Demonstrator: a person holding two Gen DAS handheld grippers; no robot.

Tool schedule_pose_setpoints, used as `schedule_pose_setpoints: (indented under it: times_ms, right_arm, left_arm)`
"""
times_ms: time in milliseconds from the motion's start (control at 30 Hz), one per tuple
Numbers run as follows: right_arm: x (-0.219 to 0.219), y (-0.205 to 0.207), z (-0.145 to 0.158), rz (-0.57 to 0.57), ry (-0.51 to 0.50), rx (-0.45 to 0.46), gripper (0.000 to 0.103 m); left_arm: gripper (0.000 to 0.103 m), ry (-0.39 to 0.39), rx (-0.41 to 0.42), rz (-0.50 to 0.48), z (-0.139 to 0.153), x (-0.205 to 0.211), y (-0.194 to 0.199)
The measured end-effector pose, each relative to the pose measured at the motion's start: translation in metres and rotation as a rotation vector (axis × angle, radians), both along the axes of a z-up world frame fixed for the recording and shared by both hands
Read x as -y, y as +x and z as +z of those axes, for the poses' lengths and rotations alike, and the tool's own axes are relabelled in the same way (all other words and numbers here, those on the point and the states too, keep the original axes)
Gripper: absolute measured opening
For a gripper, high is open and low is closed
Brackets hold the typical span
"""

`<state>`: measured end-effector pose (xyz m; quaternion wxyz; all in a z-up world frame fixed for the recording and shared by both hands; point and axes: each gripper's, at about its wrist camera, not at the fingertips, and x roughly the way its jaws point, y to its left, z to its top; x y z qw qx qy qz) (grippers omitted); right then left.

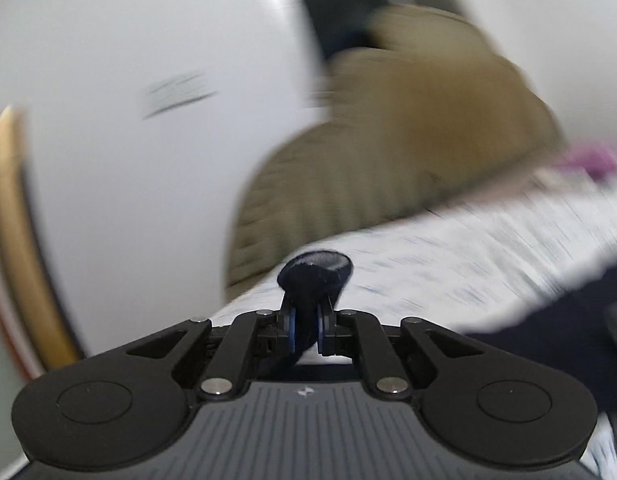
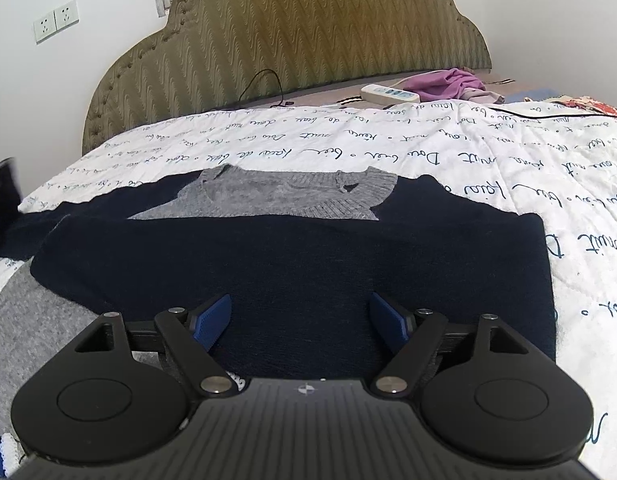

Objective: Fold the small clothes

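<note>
A navy sweater point(image 2: 292, 264) with a grey knitted collar point(image 2: 284, 196) lies flat on the white quilt point(image 2: 468, 168) printed with script. My right gripper point(image 2: 300, 308) hovers low over the sweater's near part, open, with nothing pinched between its blue pads point(image 2: 212, 320). One navy sleeve point(image 2: 16, 232) runs off toward the left edge. The left wrist view is motion-blurred. There my left gripper point(image 1: 307, 306) is shut on a bunch of navy fabric point(image 1: 314, 268) that bulges above its fingertips. More navy cloth point(image 1: 548, 320) lies at the right on the quilt point(image 1: 468, 256).
An olive padded headboard point(image 2: 308, 32) stands at the far end of the bed. A white power strip point(image 2: 390, 94), a purple cloth point(image 2: 448, 82) and a black cable point(image 2: 264, 84) lie near it. Wall sockets point(image 2: 54, 20) are at upper left. Grey fabric point(image 2: 32, 320) lies at near left.
</note>
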<state>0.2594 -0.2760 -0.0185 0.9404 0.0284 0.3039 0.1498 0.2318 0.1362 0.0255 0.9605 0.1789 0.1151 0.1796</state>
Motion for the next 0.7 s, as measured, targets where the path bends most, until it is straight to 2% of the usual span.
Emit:
schedule_pose_setpoints:
  times_ms: [33, 100, 167, 233, 267, 300, 333, 400, 467, 533, 600, 700]
  right_arm:
    - [-0.001, 0.0, 0.0, 0.0, -0.009, 0.0, 0.079]
    - [-0.005, -0.001, 0.0, 0.005, -0.032, 0.0, 0.082]
    - [-0.009, 0.0, 0.001, 0.018, -0.056, -0.005, 0.086]
    - [-0.018, 0.004, 0.005, 0.026, -0.111, -0.018, 0.088]
    - [-0.025, 0.007, 0.011, 0.007, -0.134, -0.028, 0.085]
    - [-0.032, 0.011, 0.019, -0.017, -0.115, -0.042, 0.083]
    - [-0.04, 0.017, 0.029, -0.022, -0.04, -0.064, 0.083]
    - [-0.063, 0.034, 0.048, 0.053, 0.186, -0.141, 0.083]
    - [-0.1, 0.061, 0.058, 0.156, 0.405, -0.276, 0.087]
    - [-0.145, 0.094, 0.057, 0.262, 0.58, -0.451, 0.089]
    - [-0.193, 0.122, 0.049, 0.328, 0.669, -0.591, 0.089]
    - [-0.25, 0.153, 0.036, 0.326, 0.693, -0.674, 0.091]
  left_arm:
    - [0.01, 0.083, -0.033, -0.025, -0.005, 0.014, 0.005]
    - [0.01, 0.158, -0.067, -0.077, -0.008, 0.031, 0.008]
    - [0.01, 0.209, -0.138, -0.102, -0.016, 0.037, 0.017]
    - [0.01, 0.227, -0.143, -0.114, -0.014, 0.044, 0.017]
    - [0.01, 0.234, -0.14, -0.117, -0.014, 0.045, 0.017]
    - [0.01, 0.241, -0.134, -0.12, -0.015, 0.045, 0.017]
    - [0.01, 0.249, -0.125, -0.122, -0.016, 0.045, 0.013]
    - [0.01, 0.278, -0.103, -0.124, -0.018, 0.046, -0.001]
    - [0.01, 0.311, -0.084, -0.131, -0.026, 0.053, -0.001]
    - [0.01, 0.349, -0.068, -0.142, -0.032, 0.059, 0.0]
    - [0.01, 0.384, -0.061, -0.155, -0.036, 0.064, -0.001]
    - [0.01, 0.413, -0.051, -0.171, -0.039, 0.067, -0.003]
